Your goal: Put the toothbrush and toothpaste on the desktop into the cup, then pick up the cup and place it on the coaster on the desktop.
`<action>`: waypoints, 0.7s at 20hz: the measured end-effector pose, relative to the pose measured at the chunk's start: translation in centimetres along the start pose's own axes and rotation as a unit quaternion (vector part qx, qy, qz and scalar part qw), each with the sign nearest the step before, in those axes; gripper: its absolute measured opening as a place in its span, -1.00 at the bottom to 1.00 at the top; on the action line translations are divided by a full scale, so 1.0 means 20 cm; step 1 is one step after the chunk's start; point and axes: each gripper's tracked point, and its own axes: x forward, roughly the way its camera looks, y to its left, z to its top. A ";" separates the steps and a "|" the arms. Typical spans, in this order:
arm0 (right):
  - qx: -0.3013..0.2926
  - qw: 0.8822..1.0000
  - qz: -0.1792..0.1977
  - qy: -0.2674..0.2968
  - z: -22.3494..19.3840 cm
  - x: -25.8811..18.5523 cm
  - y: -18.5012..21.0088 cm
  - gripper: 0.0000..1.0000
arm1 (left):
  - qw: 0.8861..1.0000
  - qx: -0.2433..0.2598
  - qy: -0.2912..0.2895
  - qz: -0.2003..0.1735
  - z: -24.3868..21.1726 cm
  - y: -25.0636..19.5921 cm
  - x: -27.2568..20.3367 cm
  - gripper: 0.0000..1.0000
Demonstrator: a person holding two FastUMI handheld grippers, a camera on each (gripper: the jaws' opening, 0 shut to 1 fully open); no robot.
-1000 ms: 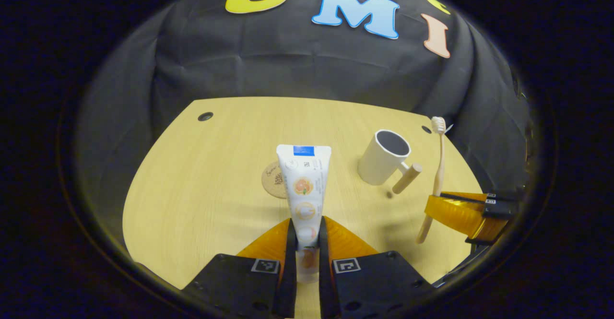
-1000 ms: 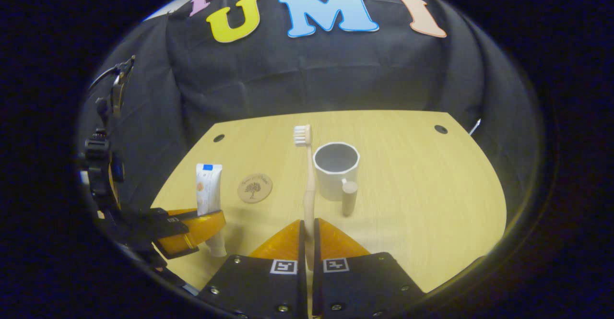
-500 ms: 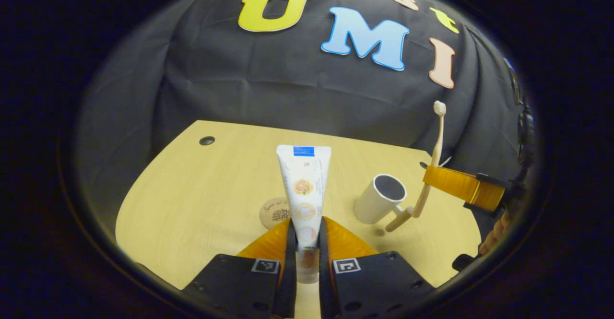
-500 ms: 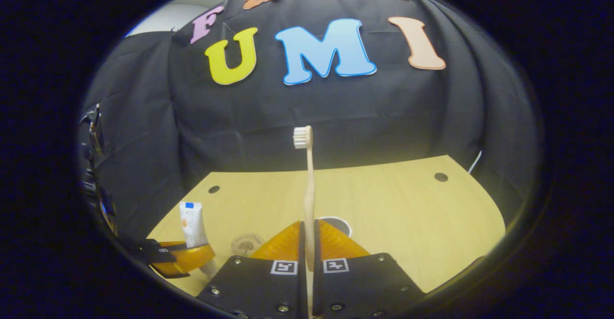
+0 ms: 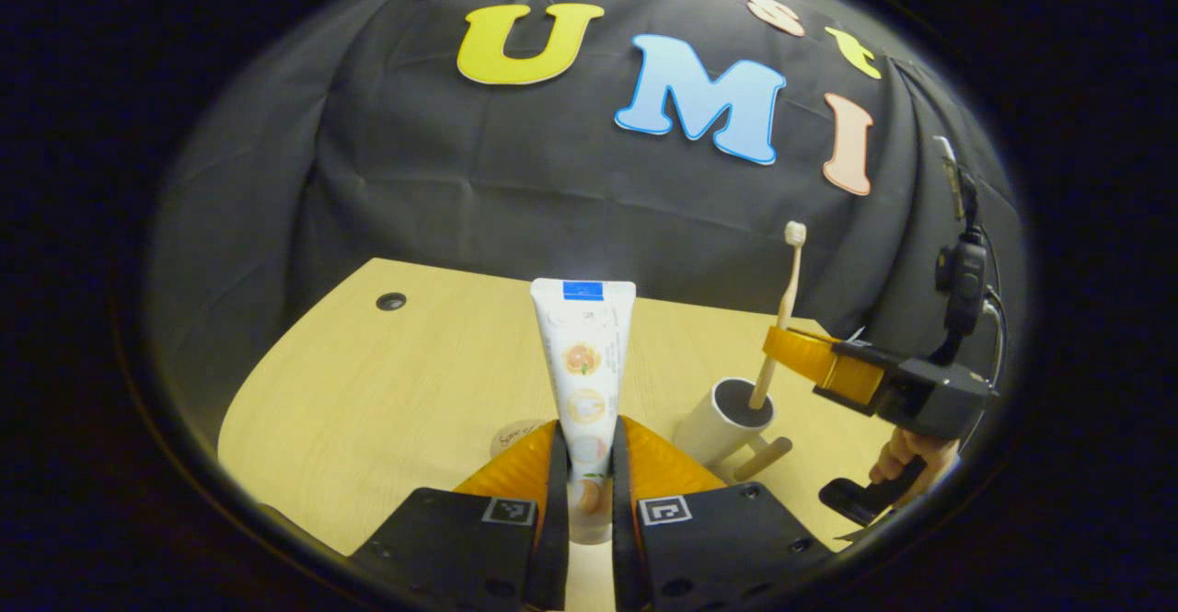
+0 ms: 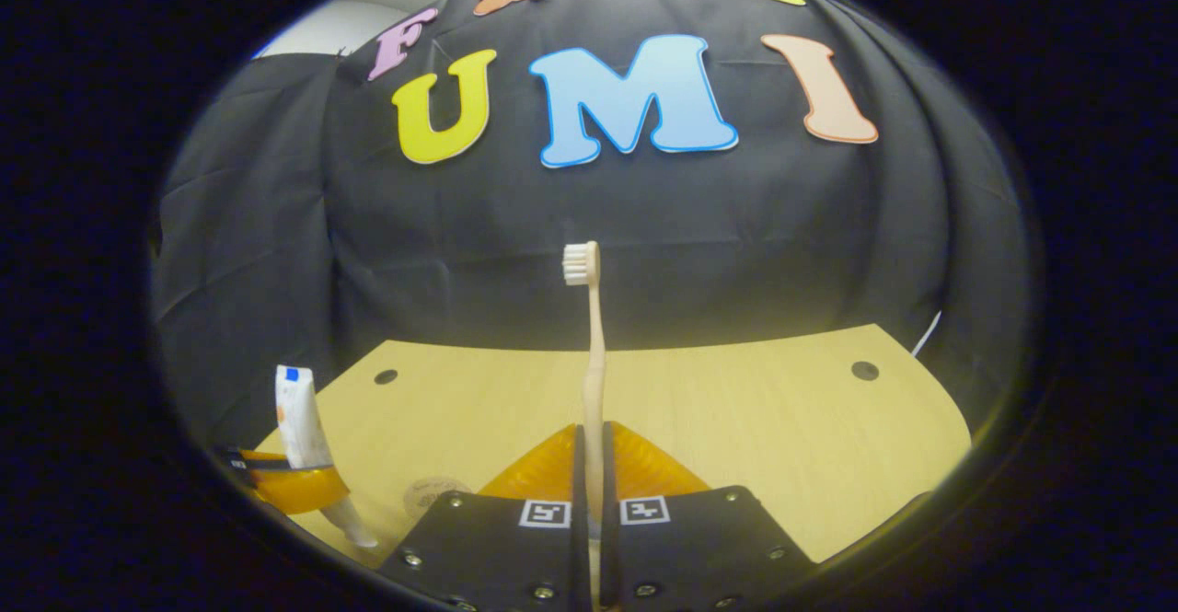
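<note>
Since 0.5 s ago: toothbrush [image 5: 784,304] lower end now dips into cup [image 5: 720,421] on desk [image 5: 368,382]. Left claw [image 5: 583,465] pinches upright toothpaste [image 5: 583,354], coaster [image 5: 515,435] behind it. Right claw [image 5: 782,347] pressed on toothbrush handle above cup.

Each claw rides on two black plates with rounded corners, set side by side and studded with small screws. A square black-and-white marker sits at the inner front corner of every plate. In the left gripper view, the left claw [image 5: 584,465] shows these plates at the bottom, and the right claw [image 5: 801,354] shows farther off on a grey-black body with a black handle below, a black cable and connector rising behind it. A hand [image 5: 906,456] wraps the handle; no sleeve is visible. The right gripper view shows the right claw's plates [image 6: 594,525].
</note>
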 end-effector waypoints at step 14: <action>-0.045 0.996 0.001 0.083 -0.23 0.01 -0.05 -0.33 | 1.000 -0.018 0.004 -0.006 -0.03 -0.12 0.10 -0.48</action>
